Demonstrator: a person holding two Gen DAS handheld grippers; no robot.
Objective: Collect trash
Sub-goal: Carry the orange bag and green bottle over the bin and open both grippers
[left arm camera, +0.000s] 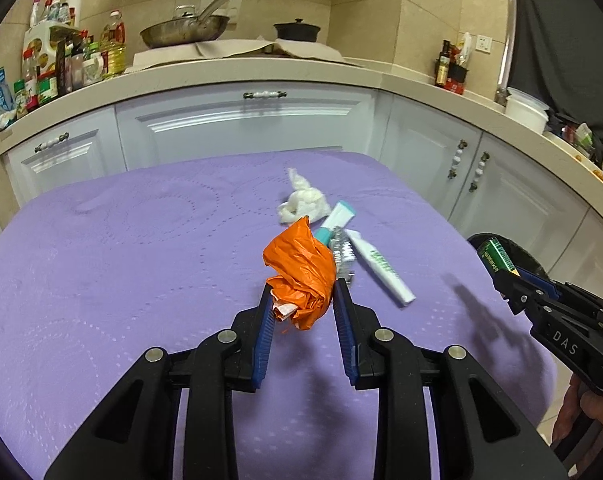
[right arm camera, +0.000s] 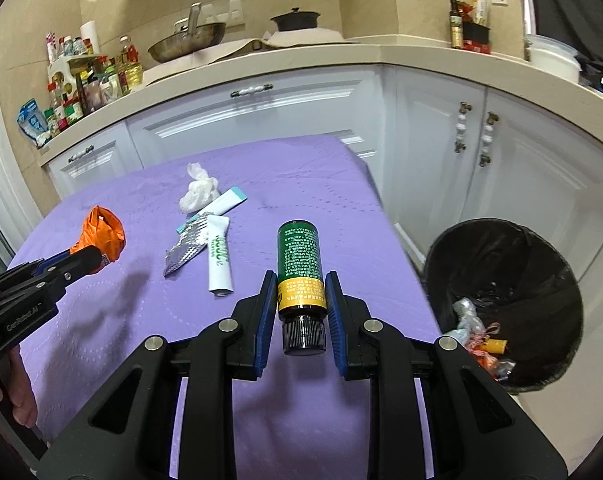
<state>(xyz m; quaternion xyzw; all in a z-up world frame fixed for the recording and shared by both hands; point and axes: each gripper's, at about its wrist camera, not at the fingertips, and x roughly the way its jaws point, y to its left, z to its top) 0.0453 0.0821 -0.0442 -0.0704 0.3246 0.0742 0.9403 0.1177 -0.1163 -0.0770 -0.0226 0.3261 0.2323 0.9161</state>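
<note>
Left gripper clamps orange bag | right gripper clamps green bottle | purple tablecloth

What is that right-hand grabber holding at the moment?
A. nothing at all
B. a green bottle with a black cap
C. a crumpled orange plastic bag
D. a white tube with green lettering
B: in the right wrist view the right gripper is clamped on the green bottle just above its black cap, lifted off the purple tablecloth; the orange bag sits in the left gripper.

The trash bin is largely hidden behind the right gripper in the left wrist view; bottle print is illegible.
</note>
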